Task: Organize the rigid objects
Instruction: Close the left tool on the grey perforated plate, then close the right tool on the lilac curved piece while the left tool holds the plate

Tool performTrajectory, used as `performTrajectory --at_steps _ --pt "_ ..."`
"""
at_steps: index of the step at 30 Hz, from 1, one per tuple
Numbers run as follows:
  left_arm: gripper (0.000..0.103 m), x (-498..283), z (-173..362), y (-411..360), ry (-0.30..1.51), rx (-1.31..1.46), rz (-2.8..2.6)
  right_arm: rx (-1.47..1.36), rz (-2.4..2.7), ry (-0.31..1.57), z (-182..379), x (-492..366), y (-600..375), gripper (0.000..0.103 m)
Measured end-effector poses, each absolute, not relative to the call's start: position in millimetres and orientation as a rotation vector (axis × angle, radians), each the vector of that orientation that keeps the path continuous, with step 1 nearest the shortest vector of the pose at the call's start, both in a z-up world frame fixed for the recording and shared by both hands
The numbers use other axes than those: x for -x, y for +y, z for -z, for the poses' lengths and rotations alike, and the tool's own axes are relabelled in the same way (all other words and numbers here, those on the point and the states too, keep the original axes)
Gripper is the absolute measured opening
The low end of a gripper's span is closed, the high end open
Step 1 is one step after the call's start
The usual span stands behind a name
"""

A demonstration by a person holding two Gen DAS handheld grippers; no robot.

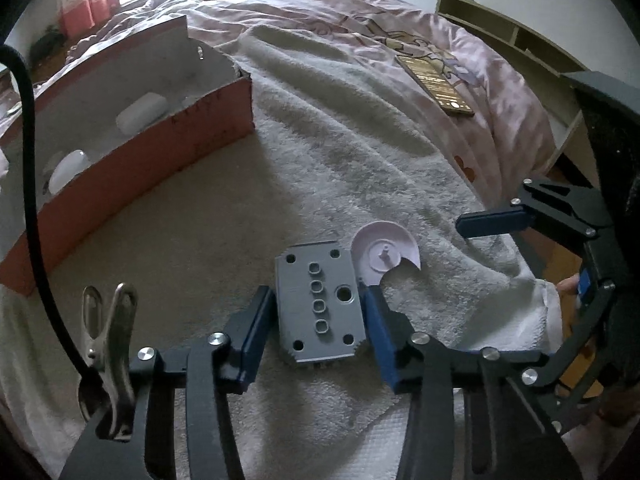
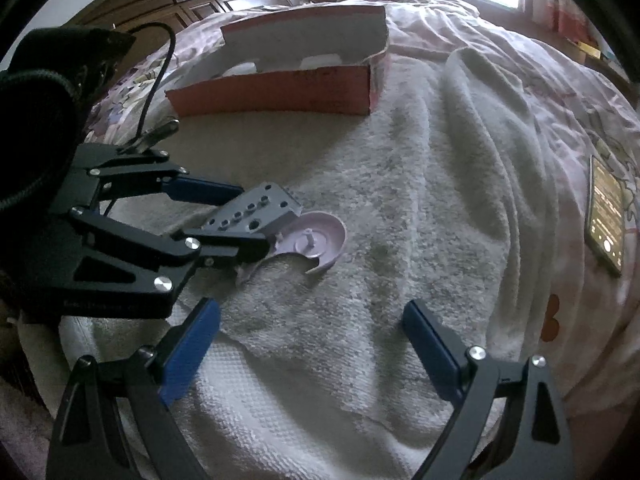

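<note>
A grey rectangular plate (image 1: 316, 308) with holes and raised slots lies on the white towel (image 1: 360, 152), and my left gripper (image 1: 318, 294) is shut on its two long sides. From the right wrist view this plate (image 2: 248, 212) sits tilted between the left gripper (image 2: 248, 220) fingers. A pale purple cut-out disc (image 1: 380, 252) touches the plate's far right corner and rests on the towel (image 2: 400, 184). My right gripper (image 2: 312, 312) stands open over bare towel, nearer than the disc (image 2: 316, 238), holding nothing. One of its fingers (image 1: 492, 222) shows at the right of the left wrist view.
An open red cardboard box (image 1: 160, 152) (image 2: 280, 92) stands beyond on the towel with two white objects (image 1: 140, 112) inside. A phone (image 1: 436, 84) (image 2: 606, 224) lies on the pink bedspread to the right. The bed's edge drops off near a shelf unit (image 1: 520, 40).
</note>
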State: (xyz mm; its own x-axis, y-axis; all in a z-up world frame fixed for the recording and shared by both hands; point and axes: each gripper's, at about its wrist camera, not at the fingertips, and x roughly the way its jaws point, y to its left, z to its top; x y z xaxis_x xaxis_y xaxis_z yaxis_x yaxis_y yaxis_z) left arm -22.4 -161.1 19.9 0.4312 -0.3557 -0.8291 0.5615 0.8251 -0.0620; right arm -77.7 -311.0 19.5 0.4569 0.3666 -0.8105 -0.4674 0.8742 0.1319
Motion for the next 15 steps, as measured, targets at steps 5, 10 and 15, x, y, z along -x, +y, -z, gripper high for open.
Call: performTrajectory --at_steps 5,10,15 --pt "0.047 24.4 -21.3 -161.5 0.961 -0.243 0.585 0.109 -0.520 0.968 -20.4 77.1 -308.2 0.095" --pt "0.047 22.1 -29.9 -146.7 0.946 -0.196 0.555 0.119 -0.537 0.955 -22.6 77.7 -302.6 0.095" --pt "0.047 15.8 -37.3 -124.6 0.928 -0.156 0.476 0.147 -0.564 0.931 -25.3 78.1 -292.6 0.095"
